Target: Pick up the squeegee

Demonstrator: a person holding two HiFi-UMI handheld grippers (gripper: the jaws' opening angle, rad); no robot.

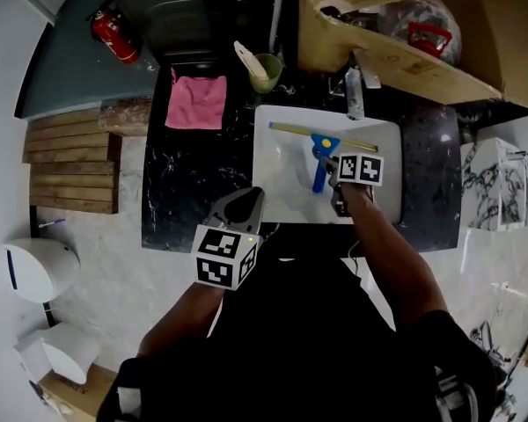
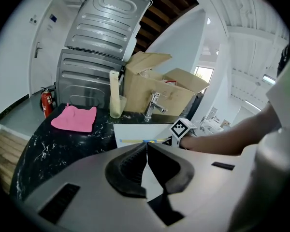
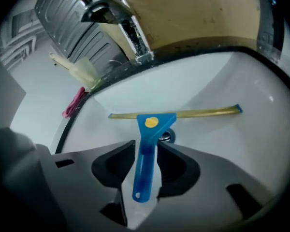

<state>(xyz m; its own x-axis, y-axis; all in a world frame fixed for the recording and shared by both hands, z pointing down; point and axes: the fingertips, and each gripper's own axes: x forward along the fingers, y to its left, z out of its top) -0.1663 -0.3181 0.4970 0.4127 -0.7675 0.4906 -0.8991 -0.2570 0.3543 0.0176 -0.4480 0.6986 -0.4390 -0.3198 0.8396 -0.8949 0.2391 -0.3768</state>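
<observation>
Right gripper [image 3: 145,148] jaws stand apart astride the blue squeegee [image 3: 153,121] handle, which hides most of the sink [image 3: 232,144] drain [image 3: 167,137] just beyond them; left gripper [image 2: 146,145] jaws closed, empty.

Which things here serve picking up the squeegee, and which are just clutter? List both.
Job: squeegee, lying in the sink; right gripper, fingers open around its handle.
Lying about: pink cloth, green cup, cardboard box, fire extinguisher.
</observation>
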